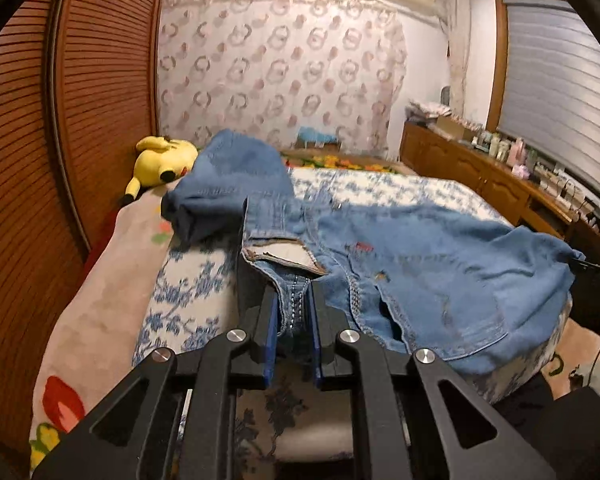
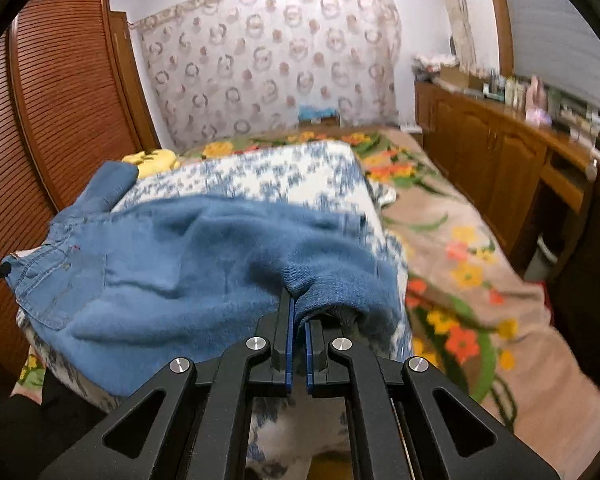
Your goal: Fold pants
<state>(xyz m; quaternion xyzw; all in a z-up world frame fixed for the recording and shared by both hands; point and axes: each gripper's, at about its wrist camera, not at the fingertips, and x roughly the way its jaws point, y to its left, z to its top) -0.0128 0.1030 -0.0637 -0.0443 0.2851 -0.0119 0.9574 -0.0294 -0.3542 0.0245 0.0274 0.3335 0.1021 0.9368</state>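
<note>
1. The jeans lie spread on the blue-and-white quilt, over its near edge; one leg is bunched up toward the far left corner.
2. The left gripper pinches the waistband by the open fly; its jaws are narrow, with cloth squeezed between them.
3. The right gripper is nearly closed on a fold of the jeans at the near right corner.
4. A yellow plush toy lies past the quilt's far left corner, by the wooden closet.
</note>
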